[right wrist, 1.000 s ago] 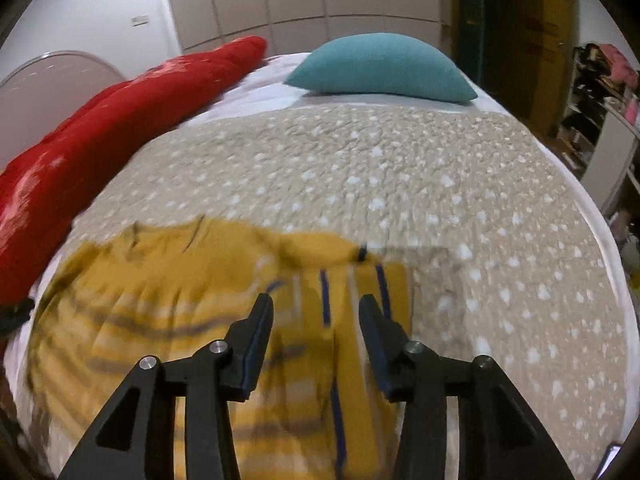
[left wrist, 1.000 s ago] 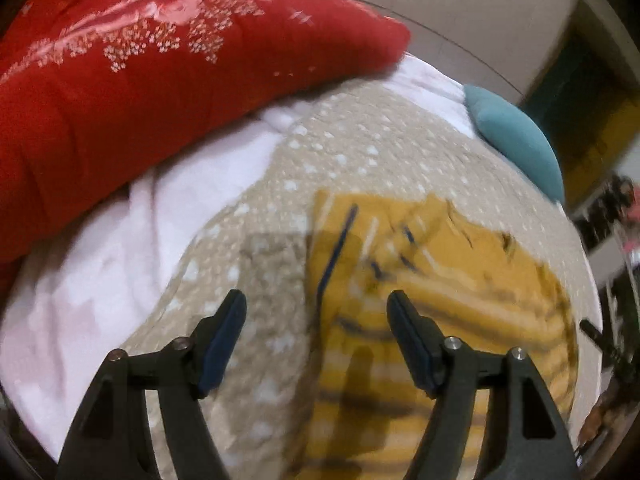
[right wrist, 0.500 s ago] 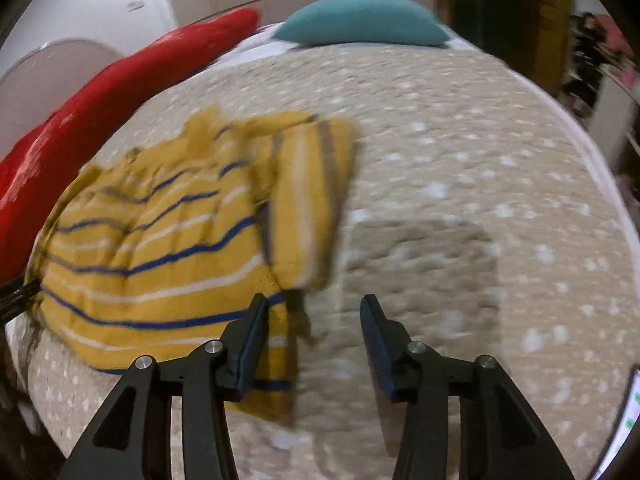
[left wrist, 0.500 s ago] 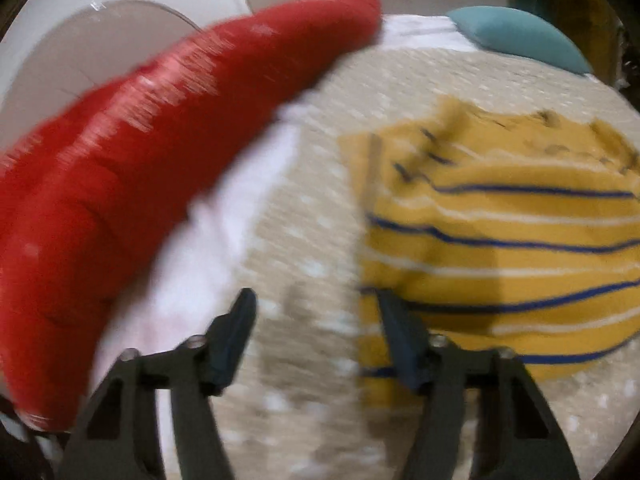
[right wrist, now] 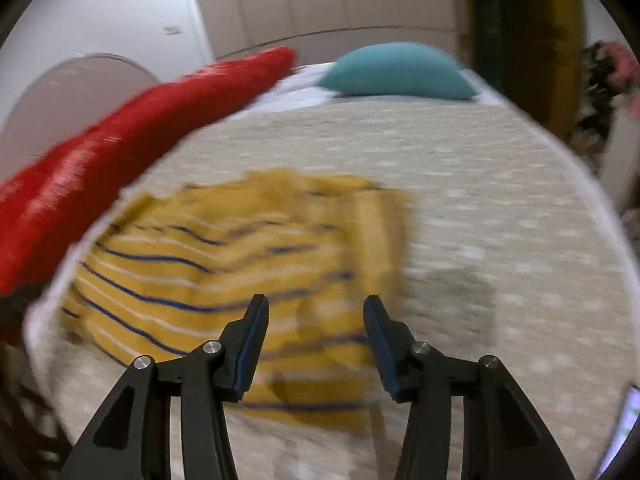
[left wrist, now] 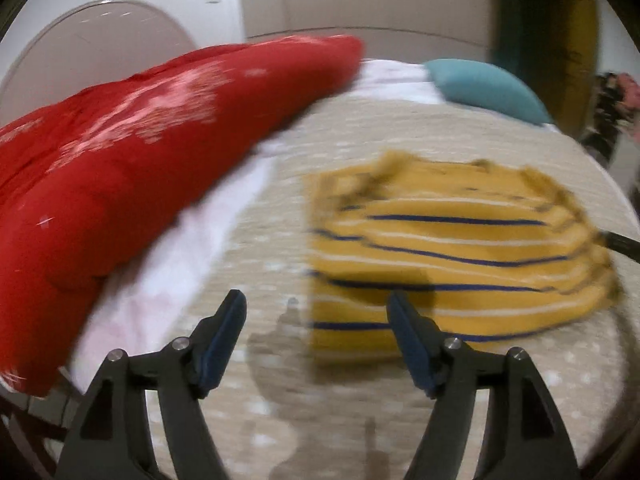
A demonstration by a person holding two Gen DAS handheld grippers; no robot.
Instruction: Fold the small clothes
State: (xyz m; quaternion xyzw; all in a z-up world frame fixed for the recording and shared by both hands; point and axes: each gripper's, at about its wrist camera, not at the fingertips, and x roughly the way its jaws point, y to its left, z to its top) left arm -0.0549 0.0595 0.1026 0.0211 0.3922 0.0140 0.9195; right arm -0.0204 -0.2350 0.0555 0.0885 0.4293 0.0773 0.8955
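Bed (left wrist: 248,248) is filling both views, with the red quilt (left wrist: 120,152) at upper left. Striped yellow garment (right wrist: 224,280) is lying part-folded at frame centre. Both claws, left claw (left wrist: 316,312) having just widened and right claw (right wrist: 316,316), are hovering released, holding nothing; regripping an edge for the next fold seems due.

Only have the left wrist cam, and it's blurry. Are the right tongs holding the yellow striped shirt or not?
Observer: No. The right tongs are open with nothing between the pads, over the near right part of the yellow striped shirt.
Operator: Shirt's right side folded in?
Observer: Looks so. A lengthwise flap lies over the body along that edge, though it's blurred.
Operator: Anything right of the shirt?
Observer: Just dotted bedspread, plus a lit sliver at the frame's lower right edge, too cropped to identify.
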